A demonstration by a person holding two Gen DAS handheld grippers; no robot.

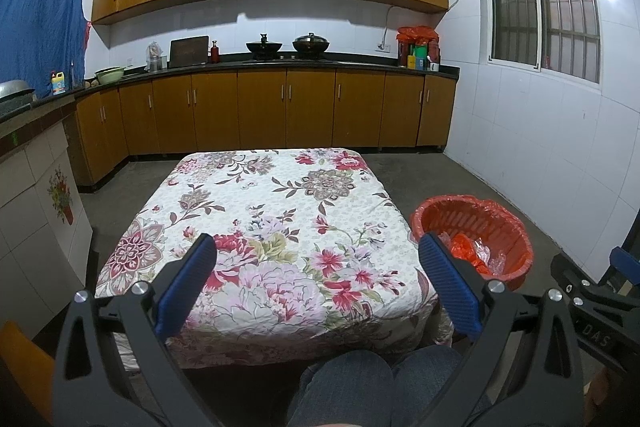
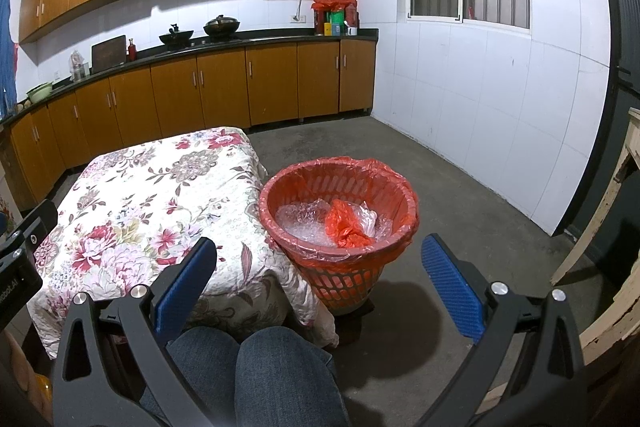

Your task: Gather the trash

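Where crinkled plastic (image 2: 320,223) lies, latticed round basket (image 2: 348,279)

Basket (image 1: 505,227) near side behind left gripper's finger (image 1: 448,279), table (image 2: 132,195) legs under cloth (none visible), counter (image 1: 416,61) items too small to ID

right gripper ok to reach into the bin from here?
Probably yes. The right gripper is open and empty, the bin stands just ahead beside the table, and nothing covers its open top.
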